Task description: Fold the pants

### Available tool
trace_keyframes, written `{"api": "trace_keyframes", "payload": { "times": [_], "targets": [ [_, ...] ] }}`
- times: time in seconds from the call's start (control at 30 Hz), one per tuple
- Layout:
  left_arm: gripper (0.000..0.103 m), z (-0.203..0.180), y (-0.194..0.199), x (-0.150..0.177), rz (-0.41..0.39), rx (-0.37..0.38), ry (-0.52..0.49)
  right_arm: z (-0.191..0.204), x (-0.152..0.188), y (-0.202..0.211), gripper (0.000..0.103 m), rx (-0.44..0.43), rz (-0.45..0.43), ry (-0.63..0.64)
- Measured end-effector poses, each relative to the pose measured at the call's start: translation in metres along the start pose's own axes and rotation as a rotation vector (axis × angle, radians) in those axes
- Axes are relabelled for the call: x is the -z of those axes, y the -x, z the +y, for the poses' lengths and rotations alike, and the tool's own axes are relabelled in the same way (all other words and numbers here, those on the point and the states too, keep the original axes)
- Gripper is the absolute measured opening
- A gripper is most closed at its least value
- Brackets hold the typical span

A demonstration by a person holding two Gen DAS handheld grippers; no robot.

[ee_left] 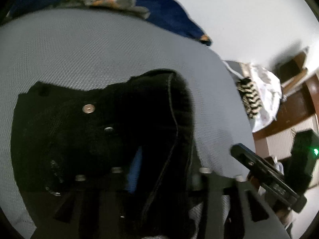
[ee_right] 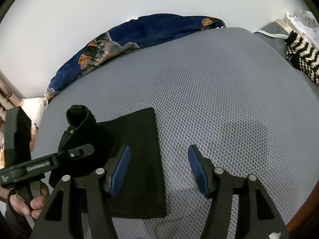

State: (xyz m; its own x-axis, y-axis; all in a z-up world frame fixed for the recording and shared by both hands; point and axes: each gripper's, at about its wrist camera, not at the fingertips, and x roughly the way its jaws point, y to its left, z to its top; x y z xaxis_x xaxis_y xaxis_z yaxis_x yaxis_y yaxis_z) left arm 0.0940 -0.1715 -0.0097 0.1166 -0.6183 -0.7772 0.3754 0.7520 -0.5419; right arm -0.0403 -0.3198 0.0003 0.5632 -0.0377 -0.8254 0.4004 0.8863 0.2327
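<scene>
Black pants (ee_right: 137, 159) lie folded into a flat rectangle on the grey mesh mattress (ee_right: 219, 99). Their waistband end (ee_left: 89, 119), with metal buttons, bunches up in a raised curl at the left. My left gripper (ee_left: 159, 159) sits low over that end. Its jaws stand wide; one blue pad (ee_left: 136, 169) shows beside a fold of cloth that runs between them, and the other pad is hidden. The right wrist view shows the left gripper (ee_right: 79, 152) in a hand (ee_right: 30, 199). My right gripper (ee_right: 159, 159) is open, one pad (ee_right: 119, 171) over the pants, the other over the mattress.
A dark blue blanket (ee_right: 149, 31) with orange and grey print lies along the far mattress edge by the white wall. A black-and-cream zigzag knit (ee_right: 303, 57) and white cloth (ee_left: 265, 91) sit at the right edge. Wooden furniture (ee_left: 295, 103) stands beyond.
</scene>
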Motion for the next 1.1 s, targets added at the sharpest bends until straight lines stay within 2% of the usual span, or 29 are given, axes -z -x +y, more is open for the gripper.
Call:
{"api": "trace_keyframes", "payload": {
  "times": [0.03, 0.07, 0.1, 0.17, 0.3, 0.47, 0.67, 0.7, 0.83, 0.97, 1.1],
  "targets": [
    [0.073, -0.003, 0.005, 0.0, -0.022, 0.016, -0.011, 0.001, 0.0, 0.0, 0.058, 0.006, -0.001, 0.006],
    [0.076, -0.006, 0.01, -0.001, -0.049, 0.027, -0.022, 0.002, 0.0, -0.001, 0.058, 0.007, 0.001, 0.008],
    [0.077, -0.011, 0.016, -0.001, -0.074, 0.025, -0.043, 0.003, 0.0, -0.001, 0.058, 0.004, 0.003, 0.01],
    [0.077, -0.015, 0.023, -0.002, -0.076, 0.014, -0.063, 0.004, 0.001, -0.001, 0.058, 0.007, 0.001, 0.018],
    [0.077, -0.005, 0.04, -0.001, -0.095, -0.011, -0.03, 0.008, 0.002, -0.003, 0.058, 0.005, 0.006, 0.033],
    [0.077, 0.034, 0.064, 0.009, -0.137, -0.158, -0.009, 0.014, 0.005, -0.007, 0.058, -0.032, 0.019, 0.049],
    [0.077, 0.097, 0.107, 0.02, -0.156, -0.335, 0.049, 0.022, 0.011, -0.014, 0.058, -0.189, 0.062, 0.042],
    [0.077, 0.108, 0.115, 0.023, -0.164, -0.382, 0.055, 0.023, 0.012, -0.017, 0.058, -0.212, 0.07, 0.035],
    [0.077, 0.135, 0.128, 0.035, -0.183, -0.458, 0.049, 0.023, 0.015, -0.029, 0.058, -0.287, 0.119, -0.005],
    [0.077, 0.15, 0.129, 0.045, -0.189, -0.452, 0.065, 0.023, 0.012, -0.048, 0.058, -0.323, 0.174, -0.018],
    [0.077, 0.161, 0.122, 0.046, -0.174, -0.413, 0.104, 0.025, 0.005, -0.066, 0.058, -0.348, 0.212, 0.009]
  ]
}}
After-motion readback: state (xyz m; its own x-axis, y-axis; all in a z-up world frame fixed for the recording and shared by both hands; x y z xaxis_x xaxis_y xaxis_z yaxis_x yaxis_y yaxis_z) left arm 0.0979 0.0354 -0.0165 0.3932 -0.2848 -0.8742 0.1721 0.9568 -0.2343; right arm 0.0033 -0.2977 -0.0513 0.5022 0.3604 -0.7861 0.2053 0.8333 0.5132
